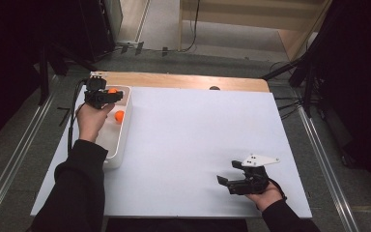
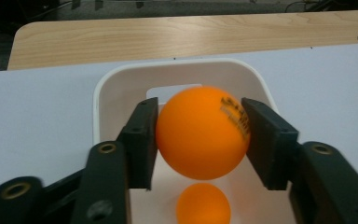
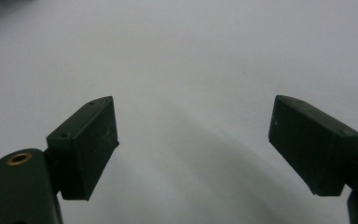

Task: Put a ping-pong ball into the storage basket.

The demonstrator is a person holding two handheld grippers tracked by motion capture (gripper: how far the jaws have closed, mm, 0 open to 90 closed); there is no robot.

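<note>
An orange ball (image 2: pixel 201 132) sits pinched in the left gripper (image 2: pixel 200 140) above the white tray (image 2: pixel 103 84) at the table's left edge; release likely follows. Right gripper (image 1: pixel 232 174) fingers spread, idle.

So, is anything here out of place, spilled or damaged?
Nothing stands out. The left gripper holds one orange ball above the white bin, a second ball lies inside it, and the right gripper is open over the white table.

Bright overhead light on the white table (image 1: pixel 188 145), dark surroundings, close views soft and slightly blurred.
</note>
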